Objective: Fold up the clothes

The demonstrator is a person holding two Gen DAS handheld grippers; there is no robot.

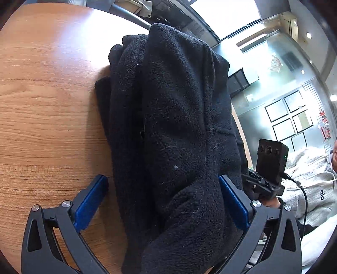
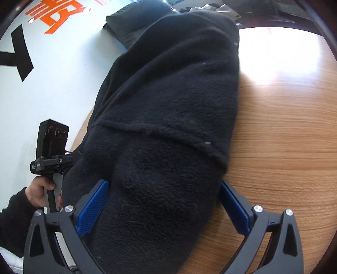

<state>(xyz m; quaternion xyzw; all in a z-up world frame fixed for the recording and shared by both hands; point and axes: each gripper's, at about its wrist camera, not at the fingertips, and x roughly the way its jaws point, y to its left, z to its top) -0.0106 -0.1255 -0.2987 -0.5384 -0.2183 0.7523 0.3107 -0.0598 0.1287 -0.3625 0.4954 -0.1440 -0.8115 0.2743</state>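
A thick black fleece garment [image 1: 168, 118] lies bunched in a long roll on the wooden table [image 1: 46, 105]. My left gripper [image 1: 162, 179] is open wide and straddles one end of the roll; its left blue pad [image 1: 90, 204] stands apart from the cloth, while the right pad [image 1: 233, 202] touches it. My right gripper [image 2: 164, 183] is also open wide around the same black fleece garment [image 2: 168, 101], with the cloth filling the gap between its blue pads [image 2: 92, 208]. Each view shows the other gripper's camera unit beside the roll.
The wooden table [image 2: 284, 147] stretches bare beside the garment. A person in a grey sweatshirt [image 1: 316, 185] is at the table's edge, a hand [image 2: 40, 191] gripping the other tool's handle. White floor with orange and black markings [image 2: 52, 19] lies beyond the table edge.
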